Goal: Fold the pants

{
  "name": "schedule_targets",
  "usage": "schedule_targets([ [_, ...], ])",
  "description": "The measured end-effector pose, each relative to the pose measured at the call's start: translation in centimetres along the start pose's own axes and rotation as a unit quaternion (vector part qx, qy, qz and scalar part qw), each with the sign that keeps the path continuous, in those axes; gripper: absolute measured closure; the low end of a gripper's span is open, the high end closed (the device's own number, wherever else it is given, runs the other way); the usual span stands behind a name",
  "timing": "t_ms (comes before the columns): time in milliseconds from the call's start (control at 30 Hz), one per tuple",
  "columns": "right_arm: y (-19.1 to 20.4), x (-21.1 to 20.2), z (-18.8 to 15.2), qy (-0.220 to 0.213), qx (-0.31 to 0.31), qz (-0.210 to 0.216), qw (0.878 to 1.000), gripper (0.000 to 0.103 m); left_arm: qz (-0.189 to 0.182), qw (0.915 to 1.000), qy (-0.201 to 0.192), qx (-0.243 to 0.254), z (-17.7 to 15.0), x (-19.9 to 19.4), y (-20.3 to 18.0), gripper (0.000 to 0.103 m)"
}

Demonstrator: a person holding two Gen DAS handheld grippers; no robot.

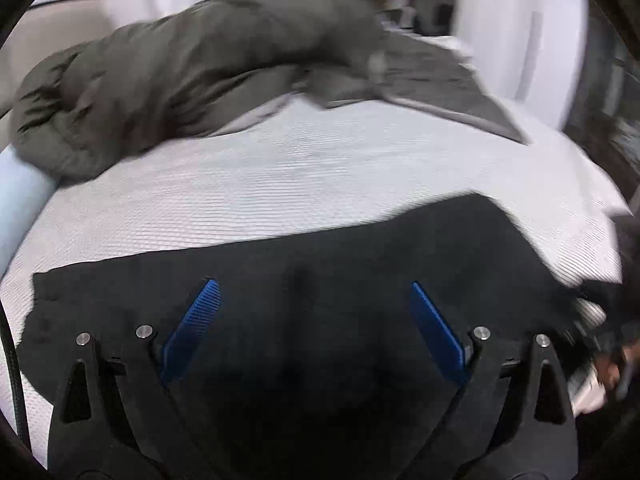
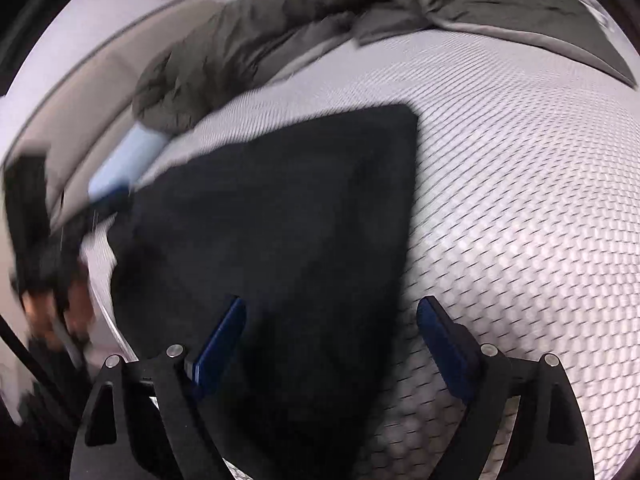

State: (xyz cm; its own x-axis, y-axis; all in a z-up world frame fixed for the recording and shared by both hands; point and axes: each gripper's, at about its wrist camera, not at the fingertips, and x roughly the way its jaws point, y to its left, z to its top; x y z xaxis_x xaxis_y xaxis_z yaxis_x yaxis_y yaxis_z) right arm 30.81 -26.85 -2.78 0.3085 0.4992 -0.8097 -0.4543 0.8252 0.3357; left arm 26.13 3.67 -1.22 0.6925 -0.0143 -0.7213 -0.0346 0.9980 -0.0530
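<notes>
Black pants (image 1: 320, 264) lie flat on a white textured mattress (image 1: 280, 168), folded into a broad dark slab. My left gripper (image 1: 314, 286) is open just above the pants, with blue pads (image 1: 192, 328) spread wide and nothing between them. In the right wrist view the pants (image 2: 280, 220) show as a dark shape with a square corner at the top right. My right gripper (image 2: 330, 304) is open over the pants' right edge, its left pad (image 2: 220, 340) over cloth, its right pad over bare mattress (image 2: 520, 200).
A bunched olive-grey duvet (image 1: 180, 72) lies across the far side of the bed, also in the right wrist view (image 2: 240, 48). A light blue pillow (image 1: 20, 200) sits at the left edge. The other hand and gripper (image 2: 52, 272) show blurred at left.
</notes>
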Motion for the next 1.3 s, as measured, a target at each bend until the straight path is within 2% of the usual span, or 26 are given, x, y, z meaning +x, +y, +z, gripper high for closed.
schedule_targets([
  [100, 1.3, 0.2, -0.4, 0.003, -0.023, -0.008, 1.0, 0.014, -0.019, 0.9977, 0.035, -0.055, 1.1, 2.7, 3.8, 0.014],
  [133, 1.5, 0.2, -0.5, 0.003, -0.025, -0.005, 1.0, 0.014, -0.033, 0.9954, 0.048, -0.075, 1.1, 3.7, 5.1, 0.023],
  [167, 1.9, 0.2, -0.6, 0.004, -0.03, -0.007, 1.0, 0.014, -0.038, 0.993, 0.062, -0.094, 0.7, 4.5, 6.4, 0.046],
  [233, 2.4, 0.6, -0.5, 0.007, -0.045, -0.017, 0.999, 0.014, -0.039, 0.9859, 0.082, -0.141, -0.6, 6.1, 8.7, 0.072],
  [300, 2.6, 1.3, -0.7, 0.011, -0.065, -0.016, 0.998, 0.012, -0.053, 0.9763, 0.097, -0.186, -1.8, 7.5, 10.9, 0.084],
  [333, 2.6, 1.7, -0.7, 0.012, -0.067, -0.014, 0.998, 0.012, -0.044, 0.9743, 0.1, -0.197, -2.2, 8.1, 12.1, 0.095],
  [367, 2.4, 1.8, -0.7, 0.012, -0.064, -0.011, 0.998, 0.012, -0.04, 0.9741, 0.1, -0.199, -2.2, 8.2, 12.6, 0.097],
  [467, 2.2, 1.0, -0.8, 0.01, -0.061, -0.015, 0.998, 0.012, -0.06, 0.9721, 0.088, -0.209, -2.1, 7.3, 13.4, 0.096],
  [533, 2.2, 0.7, -1.1, 0.01, -0.062, -0.017, 0.998, 0.012, -0.104, 0.9693, 0.085, -0.206, -1.9, 6.6, 13.1, 0.092],
  [600, 2.5, 0.8, -0.9, 0.013, -0.064, -0.019, 0.998, 0.012, -0.146, 0.9661, 0.08, -0.197, -1.3, 5.8, 12.0, 0.068],
  [633, 2.3, 1.0, -0.6, 0.013, -0.063, -0.02, 0.998, 0.012, -0.158, 0.9669, 0.075, -0.185, -0.9, 5.5, 11.1, 0.049],
  [667, 2.4, 0.9, -0.5, 0.013, -0.062, -0.02, 0.998, 0.012, -0.163, 0.9688, 0.07, -0.173, -0.7, 5.0, 10.0, 0.043],
  [767, 3.3, 1.2, 0.3, 0.009, -0.061, -0.019, 0.998, 0.012, -0.178, 0.972, 0.071, -0.136, 0.3, 4.7, 7.1, 0.043],
  [833, 3.0, 0.7, -0.1, 0.007, -0.06, -0.018, 0.998, 0.012, -0.161, 0.977, 0.072, -0.12, 0.6, 5.0, 6.2, 0.044],
  [867, 3.0, 1.0, 0.1, 0.007, -0.06, -0.017, 0.998, 0.012, -0.153, 0.9782, 0.078, -0.118, 0.6, 5.3, 6.0, 0.055],
  [933, 2.8, 1.1, -0.1, 0.008, -0.058, -0.016, 0.998, 0.012, -0.16, 0.9746, 0.097, -0.123, 0.8, 6.2, 5.5, 0.075],
  [1000, 2.4, 1.0, 0.0, 0.007, -0.054, -0.016, 0.998, 0.012, -0.179, 0.9672, 0.107, -0.146, 0.9, 6.7, 6.4, 0.075],
  [1100, 1.9, 0.5, -0.1, 0.002, -0.049, -0.016, 0.999, 0.012, -0.202, 0.9635, 0.081, -0.155, 1.1, 5.2, 7.6, 0.074],
  [1133, 1.9, 0.3, -0.1, 0.001, -0.047, -0.017, 0.999, 0.012, -0.203, 0.963, 0.072, -0.161, 1.2, 4.5, 8.1, 0.067],
  [1167, 1.8, 0.3, -0.1, -0.001, -0.045, -0.017, 0.999, 0.012, -0.205, 0.9608, 0.056, -0.178, 1.1, 3.7, 8.7, 0.049],
  [1233, 1.6, 0.2, -0.1, -0.004, -0.04, -0.018, 0.999, 0.012, -0.22, 0.9523, 0.032, -0.209, 1.0, 2.9, 9.5, 0.028],
  [1267, 1.5, 0.2, 0.0, -0.006, -0.036, -0.019, 0.999, 0.012, -0.234, 0.9486, 0.03, -0.211, 1.1, 3.0, 9.2, 0.028],
  [1300, 1.4, 0.2, 0.0, -0.006, -0.033, -0.018, 0.999, 0.012, -0.24, 0.9486, 0.037, -0.203, 1.3, 3.3, 8.6, 0.028],
])
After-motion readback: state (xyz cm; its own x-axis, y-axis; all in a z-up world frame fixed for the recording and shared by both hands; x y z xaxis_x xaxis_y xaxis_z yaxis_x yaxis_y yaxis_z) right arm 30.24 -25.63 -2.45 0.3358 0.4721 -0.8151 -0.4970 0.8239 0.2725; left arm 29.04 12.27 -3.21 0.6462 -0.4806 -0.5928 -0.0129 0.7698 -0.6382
